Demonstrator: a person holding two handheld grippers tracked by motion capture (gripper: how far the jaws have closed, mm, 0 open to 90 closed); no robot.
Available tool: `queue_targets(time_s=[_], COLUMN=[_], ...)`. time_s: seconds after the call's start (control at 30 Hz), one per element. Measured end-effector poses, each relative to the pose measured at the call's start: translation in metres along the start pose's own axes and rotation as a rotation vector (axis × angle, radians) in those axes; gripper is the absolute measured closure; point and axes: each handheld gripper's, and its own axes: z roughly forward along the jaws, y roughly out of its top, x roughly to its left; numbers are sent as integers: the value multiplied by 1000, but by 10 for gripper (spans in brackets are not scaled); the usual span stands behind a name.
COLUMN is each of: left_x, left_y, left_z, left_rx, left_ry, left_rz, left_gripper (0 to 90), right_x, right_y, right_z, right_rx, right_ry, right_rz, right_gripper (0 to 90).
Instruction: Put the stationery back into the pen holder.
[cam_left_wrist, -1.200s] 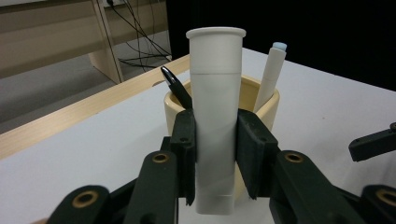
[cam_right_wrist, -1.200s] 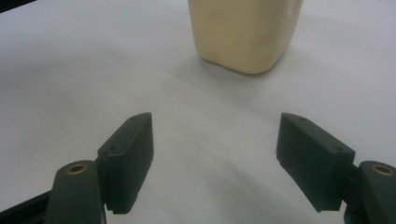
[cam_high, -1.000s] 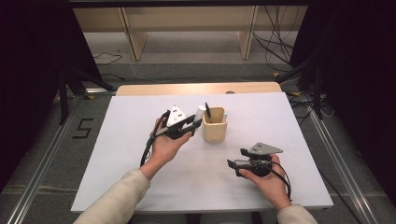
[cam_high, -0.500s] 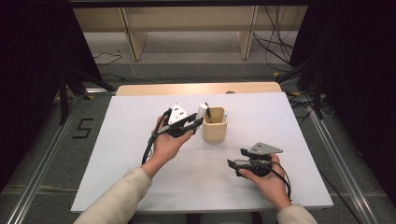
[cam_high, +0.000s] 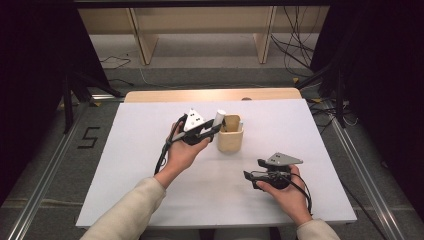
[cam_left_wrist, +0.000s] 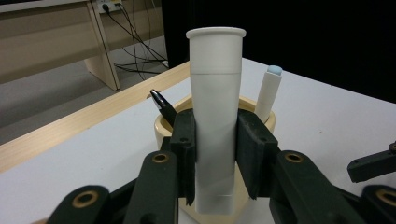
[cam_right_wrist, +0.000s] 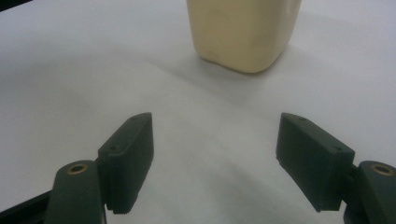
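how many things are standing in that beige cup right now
2: a black pen leans at the cup rim's left, a white marker stands at its right. The white tube is outside, in the left gripper. Others may be hidden.

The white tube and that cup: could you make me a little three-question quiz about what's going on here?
1. True or false: the left gripper is shut on the white tube.
2. Which things stand in the beige cup? A) a black pen and a white marker B) scissors C) a spoon
3. How do the right gripper's jaws stand?

Key: 1 true. 2 A. 3 Open, with nothing between them, low over the white table.
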Motion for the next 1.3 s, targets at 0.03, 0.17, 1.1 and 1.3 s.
queue_targets(time_s=[0.03, 0.17, 1.1, 1.3], left_x=[0, 0, 3, 3], left_y=[1, 4, 15, 17], left_z=[0, 0, 4, 6], left_rx=[-1, -8, -36, -41], left_ry=[0, 2, 13, 13], left_rz=[0, 0, 9, 6], left_gripper=[701, 701, 701, 701], right_x=[0, 0, 0, 0], right_y=[0, 0, 0, 0], right_z=[0, 0, 0, 0], right_rx=[0, 0, 3, 1], right_ry=[1, -1, -1, 1], right_rz=[2, -1, 2, 3], right_gripper=[284, 285, 287, 287])
